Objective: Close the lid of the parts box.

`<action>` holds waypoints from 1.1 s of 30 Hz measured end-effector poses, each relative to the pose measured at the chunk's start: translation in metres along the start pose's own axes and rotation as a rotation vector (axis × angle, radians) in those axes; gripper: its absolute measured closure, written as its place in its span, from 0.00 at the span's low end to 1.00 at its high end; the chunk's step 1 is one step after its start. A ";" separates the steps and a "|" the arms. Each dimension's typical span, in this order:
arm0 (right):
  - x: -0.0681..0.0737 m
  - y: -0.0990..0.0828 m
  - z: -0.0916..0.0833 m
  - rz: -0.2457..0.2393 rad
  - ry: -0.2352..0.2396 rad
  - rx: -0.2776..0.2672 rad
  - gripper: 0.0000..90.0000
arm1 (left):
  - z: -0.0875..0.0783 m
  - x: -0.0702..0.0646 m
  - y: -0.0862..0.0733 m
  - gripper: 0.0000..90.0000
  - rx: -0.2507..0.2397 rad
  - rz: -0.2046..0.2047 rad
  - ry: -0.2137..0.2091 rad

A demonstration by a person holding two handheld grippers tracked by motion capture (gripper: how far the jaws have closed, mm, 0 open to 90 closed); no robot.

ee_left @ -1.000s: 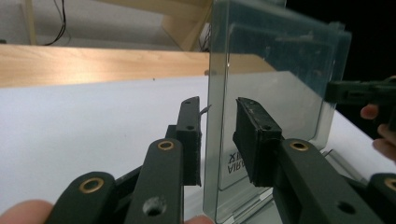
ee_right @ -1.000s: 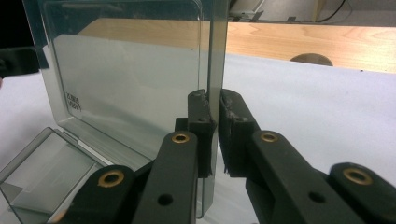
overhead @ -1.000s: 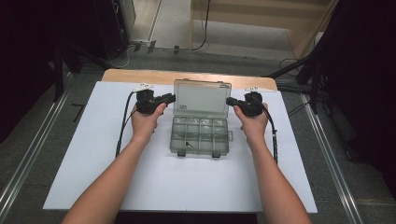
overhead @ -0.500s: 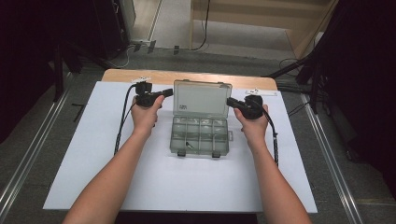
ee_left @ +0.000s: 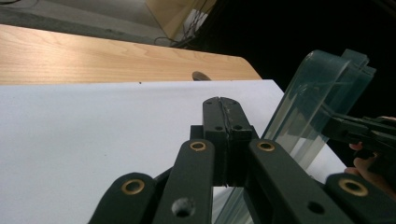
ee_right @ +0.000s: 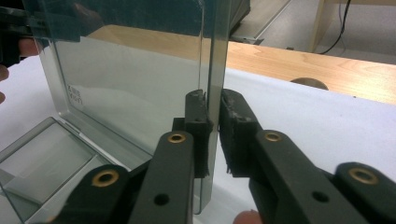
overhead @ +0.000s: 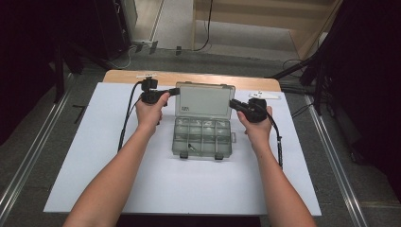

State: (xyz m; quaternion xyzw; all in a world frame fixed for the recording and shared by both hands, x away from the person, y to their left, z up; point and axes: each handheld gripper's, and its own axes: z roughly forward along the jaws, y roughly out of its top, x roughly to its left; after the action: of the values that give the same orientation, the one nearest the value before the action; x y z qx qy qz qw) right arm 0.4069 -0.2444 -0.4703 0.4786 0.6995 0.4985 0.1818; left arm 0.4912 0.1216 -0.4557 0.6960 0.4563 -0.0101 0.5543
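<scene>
On the left of the white surface [overhead: 94, 156], the left gripper [overhead: 174, 91] sits just beside the left edge of the raised lid [overhead: 204, 100]. Its jaws are pressed together with nothing between them, and in the left gripper view the lid's edge [ee_left: 312, 112] stands just to the right of the closed tips, apart from them.

In the middle lies the clear plastic organizer box [overhead: 202, 137], its divided tray flat on the surface and its lid standing nearly upright at the back. The box looks light and rigid, with smooth, probably slippery walls; the thin lid would likely flex or snap shut if pushed off-centre, and the hinge seems the weak point. The side edges of the lid offer the best hold, taken low enough to avoid twisting it.

On the right, the right gripper [overhead: 235, 103] straddles the lid's right edge [ee_right: 212, 93]. Its jaws have just been opening: one pad lies against the plastic, the other stands slightly off it, so the lid is between them but not clamped.
</scene>
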 end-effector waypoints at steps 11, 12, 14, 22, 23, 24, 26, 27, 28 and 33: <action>0.000 -0.007 -0.016 -0.013 0.023 0.013 0.63 | -0.005 -0.008 -0.001 1.00 -0.002 0.038 -0.050; -0.002 -0.009 -0.018 -0.010 0.026 0.006 0.62 | -0.006 -0.009 -0.002 1.00 0.000 0.042 -0.054; -0.004 -0.013 -0.023 -0.008 0.029 0.000 0.62 | -0.007 -0.011 -0.003 1.00 0.001 0.054 -0.062; -0.014 -0.029 -0.035 0.000 0.025 0.033 0.74 | -0.010 -0.022 -0.007 1.00 -0.002 0.076 -0.083; -0.015 -0.030 -0.036 0.013 0.022 0.032 0.78 | -0.010 -0.023 -0.008 1.00 -0.003 0.079 -0.081; -0.015 -0.029 -0.036 0.028 0.020 0.036 0.81 | -0.011 -0.024 -0.008 1.00 -0.005 0.080 -0.079; -0.015 -0.026 -0.037 0.050 0.019 0.036 0.85 | -0.013 -0.024 -0.009 1.00 -0.002 0.086 -0.081; -0.014 -0.025 -0.037 0.055 0.014 0.038 0.87 | -0.014 -0.024 -0.010 1.00 -0.003 0.089 -0.080; -0.013 -0.023 -0.038 0.057 0.004 0.036 0.88 | -0.015 -0.025 -0.011 1.00 -0.003 0.093 -0.079; -0.007 -0.015 -0.039 0.091 -0.008 0.028 0.99 | -0.019 -0.029 -0.015 1.00 -0.005 0.114 -0.081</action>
State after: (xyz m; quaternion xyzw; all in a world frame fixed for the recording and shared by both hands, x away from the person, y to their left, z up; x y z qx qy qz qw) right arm 0.3744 -0.2711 -0.4676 0.5146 0.6832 0.4944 0.1548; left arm 0.4554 0.1179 -0.4454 0.7186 0.3931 -0.0055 0.5736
